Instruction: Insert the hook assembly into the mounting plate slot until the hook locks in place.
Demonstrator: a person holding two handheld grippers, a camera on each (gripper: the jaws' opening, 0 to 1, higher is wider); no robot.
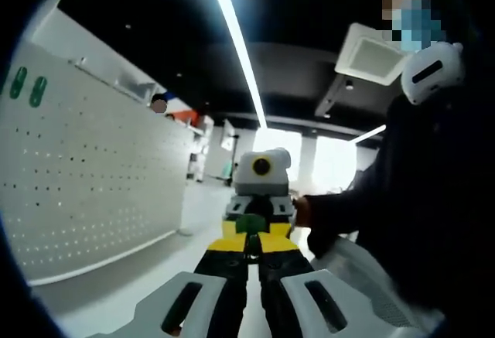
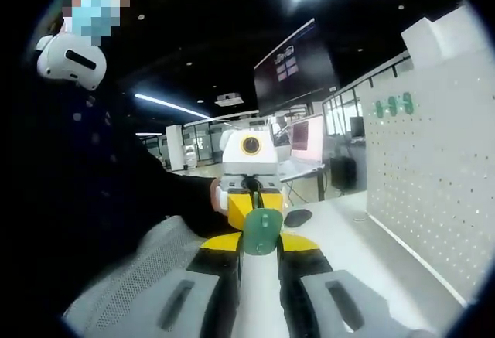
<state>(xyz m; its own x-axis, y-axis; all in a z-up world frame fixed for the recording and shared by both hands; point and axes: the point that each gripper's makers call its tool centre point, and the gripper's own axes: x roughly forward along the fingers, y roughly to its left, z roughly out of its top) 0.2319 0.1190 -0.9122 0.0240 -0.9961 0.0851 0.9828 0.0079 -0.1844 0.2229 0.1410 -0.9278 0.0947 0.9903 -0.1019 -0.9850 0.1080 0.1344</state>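
My right claw (image 2: 261, 276) pinches the green hook (image 2: 262, 231) at its tips; my left claw (image 1: 251, 295) is pressed nearly together, holding nothing I can make out. The white pegboard plate (image 2: 433, 175) stands at 3 o'clock in the right gripper view, well apart. Insertion not yet begun; approach, slotting and locking remain.

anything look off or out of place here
One thing: the green hook sits between the tips of the two claws, right claw and left claw, held up in the air and well away from the white pegboard, where other green hooks already hang. Nothing looks damaged or spilled.
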